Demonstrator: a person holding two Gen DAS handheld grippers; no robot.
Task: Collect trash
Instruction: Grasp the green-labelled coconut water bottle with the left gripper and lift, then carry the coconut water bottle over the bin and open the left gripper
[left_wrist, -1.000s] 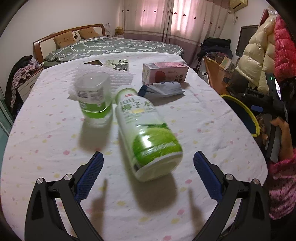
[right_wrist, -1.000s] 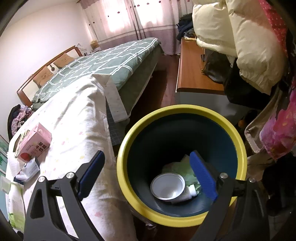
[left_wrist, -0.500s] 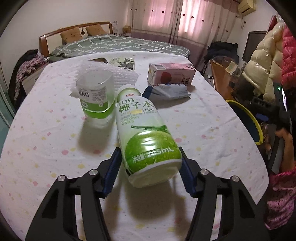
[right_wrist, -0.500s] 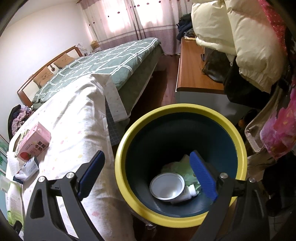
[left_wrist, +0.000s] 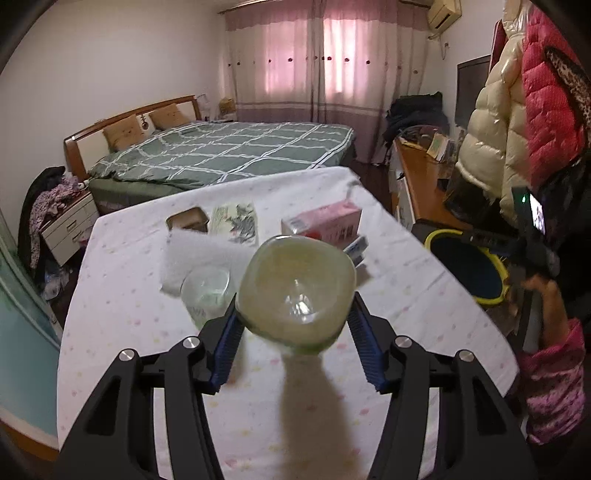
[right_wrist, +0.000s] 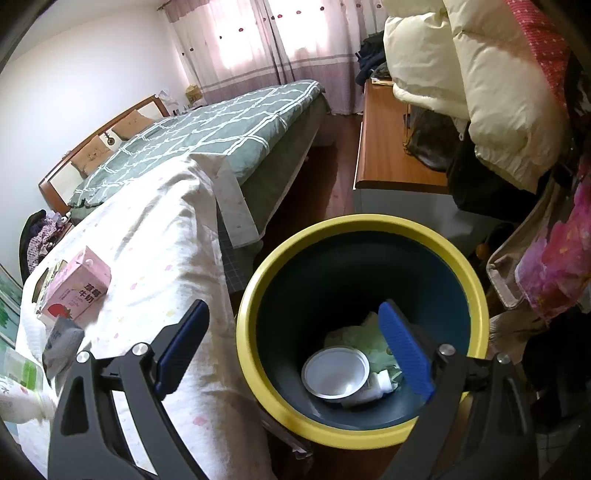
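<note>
room: bedroom; table under a dotted white cloth, bed behind it, coats hung at right.
bin: yellow-rimmed bin on the floor just off the table's right edge; in the left view its rim is near the person's right hand.
done: bin already holds a white lid, a small white bottle and green-ish wrapping, so some trash is collected.
in hand: bottle clamped in the left gripper, blue pads pressed on both its sides. It's lifted clear of the cloth, base end toward the camera, shadow on the cloth below.
left to do: carry the bottle right and drop it in the bin. Still on the table: cup, pink carton, pouch beside the carton, white pad, leaf-print packet, tin. Which of those count as trash: can't tell.
right gripper: right gripper spread wide, holding nothing, hanging over the bin mouth; one finger over the table edge, the other inside the rim outline.
progress: judged mid-task, several items remaining.
</note>
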